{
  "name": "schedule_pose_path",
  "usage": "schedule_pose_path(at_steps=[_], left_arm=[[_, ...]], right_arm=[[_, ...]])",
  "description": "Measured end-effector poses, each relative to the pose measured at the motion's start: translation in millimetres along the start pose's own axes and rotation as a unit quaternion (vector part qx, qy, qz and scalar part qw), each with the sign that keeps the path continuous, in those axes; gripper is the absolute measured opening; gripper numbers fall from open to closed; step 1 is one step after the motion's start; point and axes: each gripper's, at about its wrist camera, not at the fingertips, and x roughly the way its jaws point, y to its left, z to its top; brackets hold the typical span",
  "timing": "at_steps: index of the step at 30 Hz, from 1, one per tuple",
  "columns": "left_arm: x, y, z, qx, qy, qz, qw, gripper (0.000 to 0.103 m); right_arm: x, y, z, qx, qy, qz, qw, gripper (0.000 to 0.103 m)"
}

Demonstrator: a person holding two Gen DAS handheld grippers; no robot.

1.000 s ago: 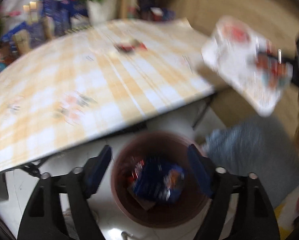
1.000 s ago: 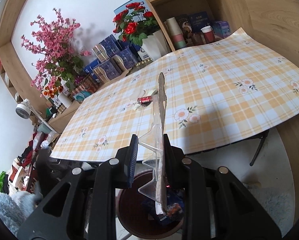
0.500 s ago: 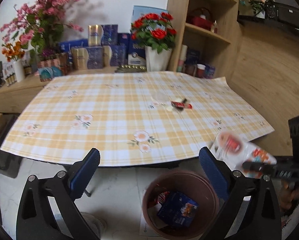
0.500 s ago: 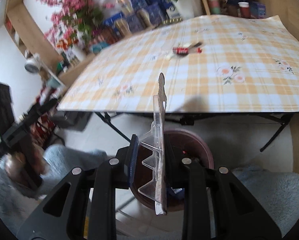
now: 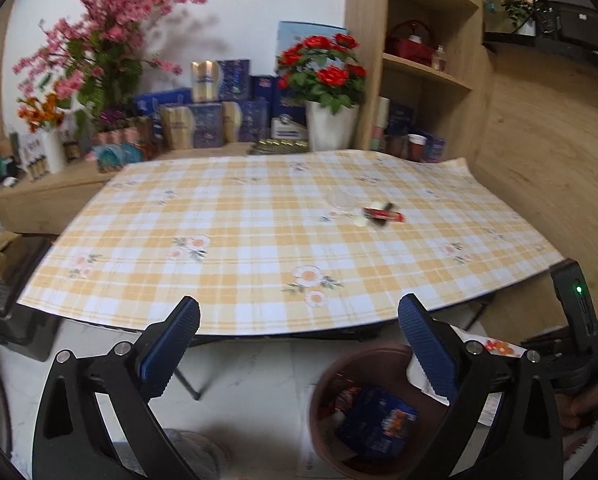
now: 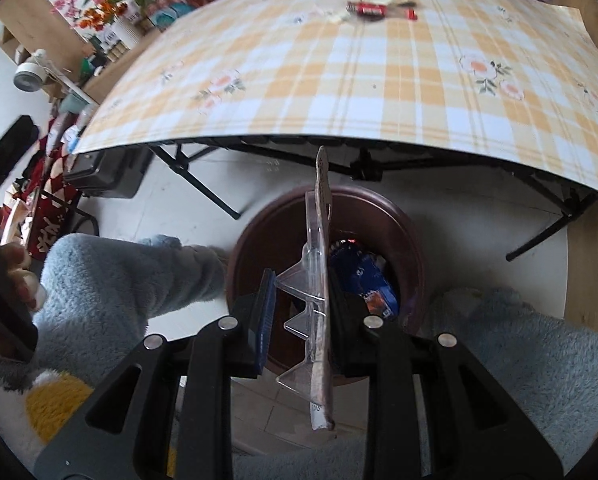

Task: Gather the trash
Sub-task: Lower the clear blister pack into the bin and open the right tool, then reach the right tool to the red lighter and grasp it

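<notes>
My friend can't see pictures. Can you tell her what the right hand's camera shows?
The right tool pinches a clear plastic package upright over a brown bin that holds a blue wrapper. Behind is a checked table with small red trash.

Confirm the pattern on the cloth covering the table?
Yellow-and-white plaid tablecloth with small flower prints; clearest in the left wrist view.

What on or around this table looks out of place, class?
A small cluster of litter, a red wrapper among pale scraps, lies on the otherwise bare checked tablecloth, while other trash is already in the brown bin below.
</notes>
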Motion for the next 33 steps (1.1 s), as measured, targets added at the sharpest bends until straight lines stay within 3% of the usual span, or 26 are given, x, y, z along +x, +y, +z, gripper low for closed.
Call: schedule_pose_path(at_steps=[9,10,11,16,21,28,33], left_arm=[[1,3,-2,-0.01,-0.008,0.012,0.9998,0.097],[2,1,-2,-0.008,-0.007,0.013,0.9999,0.097],[3,1,-2,-0.007,-0.006,0.012,0.9999,0.097],[5,-3,-4,-0.003,-0.006,0.004,1.0,0.097],[13,-5,-5,-0.001,0.003,0.004,1.0,0.097],[28,-9,-5,0.004,0.011,0.004,0.9999,0.097],[45,-10,1,0.002,0.029,-0.009,0.9995,0.097]], right_arm=[[39,-11,12,0.039,0.048,-0.04,0.997,0.03],[41,-12,13,0.046,0.047,-0.039,0.997,0.035],[42,-12,15,0.054,0.042,-0.029,0.997,0.051],[26,-11,26,0.068,-0.017,0.022,0.997,0.073],[-6,-31,31,0.103,-0.094,0.033,0.99,0.092],[-37,-68,40,0.091,-0.166,-0.041,0.981,0.097],[-39,-92,52,0.068,-0.173,-0.088,0.979,0.097]])
